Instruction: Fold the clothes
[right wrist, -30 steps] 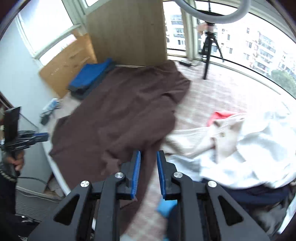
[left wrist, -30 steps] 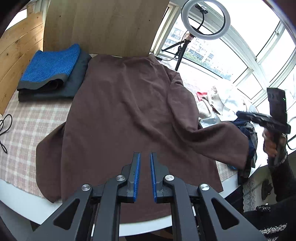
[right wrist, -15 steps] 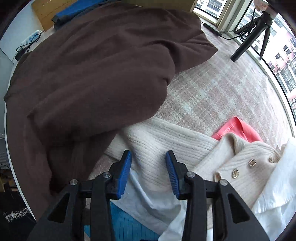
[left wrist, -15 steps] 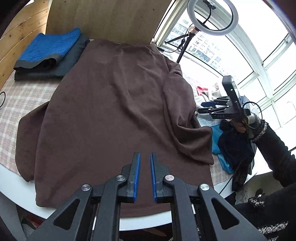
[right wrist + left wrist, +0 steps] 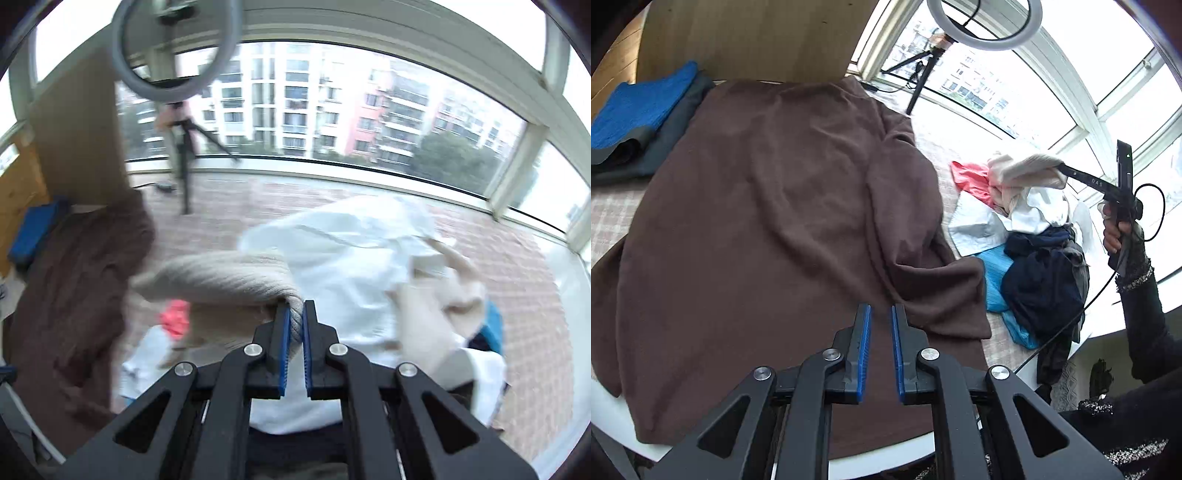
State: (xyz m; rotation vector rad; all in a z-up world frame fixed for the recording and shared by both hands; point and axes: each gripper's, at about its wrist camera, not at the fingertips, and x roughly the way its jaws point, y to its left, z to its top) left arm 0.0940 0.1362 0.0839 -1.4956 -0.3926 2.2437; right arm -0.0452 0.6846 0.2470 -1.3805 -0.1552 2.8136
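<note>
a ring light (image 5: pixel 984 26) on a black tripod (image 5: pixel 919 79) stands at the far edge of the round surface (image 5: pixel 613 206), which wears a pale checked cloth. a light wooden board (image 5: pixel 746 37) leans upright behind it. curved window frames (image 5: pixel 517 173) wrap the room; outside, white and pink apartment blocks (image 5: pixel 332 110) rise above green trees (image 5: pixel 454 155).

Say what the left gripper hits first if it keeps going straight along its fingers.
Most likely the brown garment spread on the table: the left gripper is open, holds nothing, and points down and forward over it. Nothing shows between fingertips and cloth, though how far above it the gripper hangs is unclear.
</note>
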